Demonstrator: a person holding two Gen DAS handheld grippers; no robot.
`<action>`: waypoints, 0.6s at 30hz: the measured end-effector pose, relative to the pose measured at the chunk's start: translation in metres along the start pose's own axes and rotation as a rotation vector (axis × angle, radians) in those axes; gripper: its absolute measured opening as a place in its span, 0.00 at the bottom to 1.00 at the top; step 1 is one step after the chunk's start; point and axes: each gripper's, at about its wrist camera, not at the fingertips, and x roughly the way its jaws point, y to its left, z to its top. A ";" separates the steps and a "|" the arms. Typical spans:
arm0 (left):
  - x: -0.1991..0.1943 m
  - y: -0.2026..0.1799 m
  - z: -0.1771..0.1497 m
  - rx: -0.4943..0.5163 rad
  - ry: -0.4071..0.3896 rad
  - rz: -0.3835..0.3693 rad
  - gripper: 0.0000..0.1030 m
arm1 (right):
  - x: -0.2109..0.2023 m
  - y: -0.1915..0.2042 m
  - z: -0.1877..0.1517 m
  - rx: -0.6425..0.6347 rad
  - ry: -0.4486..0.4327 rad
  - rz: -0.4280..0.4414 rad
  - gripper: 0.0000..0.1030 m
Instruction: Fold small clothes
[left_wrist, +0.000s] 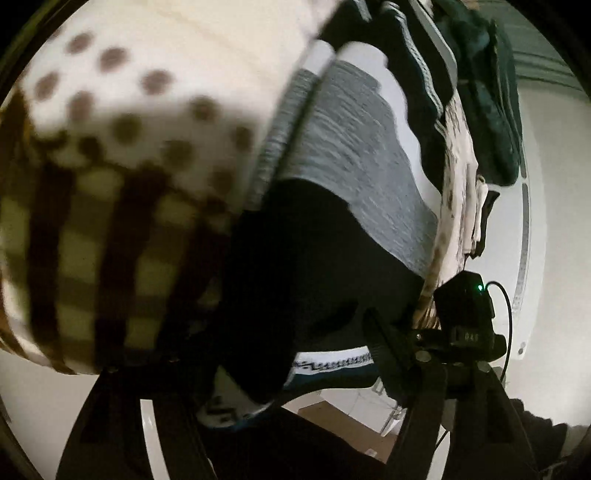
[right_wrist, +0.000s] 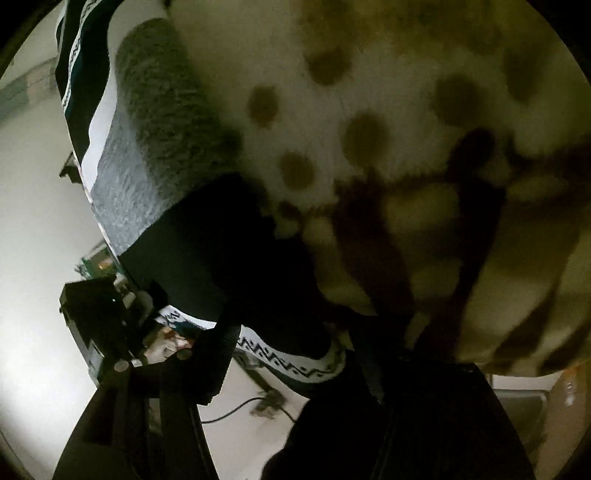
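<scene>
Left gripper (left_wrist: 251, 369): fingers spread and released, nothing visibly pinched. A white patterned band (left_wrist: 332, 360) hangs in the gap between them, at the bottom edge of a black cloth (left_wrist: 314, 258). Just beside its right-hand finger (left_wrist: 384, 343) sits a black box (left_wrist: 465, 306) with a green light and a thin cable. Up from the black part the same piece turns grey (left_wrist: 362, 147) and lies over the white table (left_wrist: 554, 221). A spotted cloth (left_wrist: 129, 110), stripes lower down, fills the left of this view, very close to the lens and blurred; can't tell what holds it. Farthest back, a pile of dark clothes (left_wrist: 480, 92) on the table, with a lighter folded stack beside it. Right gripper (right_wrist: 295, 350): fingers also apart and let go, with the same band spanning the gap between the two pads; can't see either pad pressing it. The black cloth rises above the band and the grey part runs on up to the left. The spotted cloth covers the right and top of this view, out of focus. Bare floor shows under the band.
</scene>
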 end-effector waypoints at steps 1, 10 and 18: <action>-0.001 -0.005 -0.002 0.010 -0.005 0.007 0.52 | -0.001 0.001 -0.002 -0.008 -0.007 0.002 0.43; -0.027 -0.039 -0.010 0.013 -0.047 0.023 0.11 | -0.036 0.023 -0.025 -0.046 -0.040 0.093 0.12; -0.079 -0.098 0.031 0.032 -0.176 -0.098 0.11 | -0.118 0.070 -0.016 -0.071 -0.186 0.266 0.12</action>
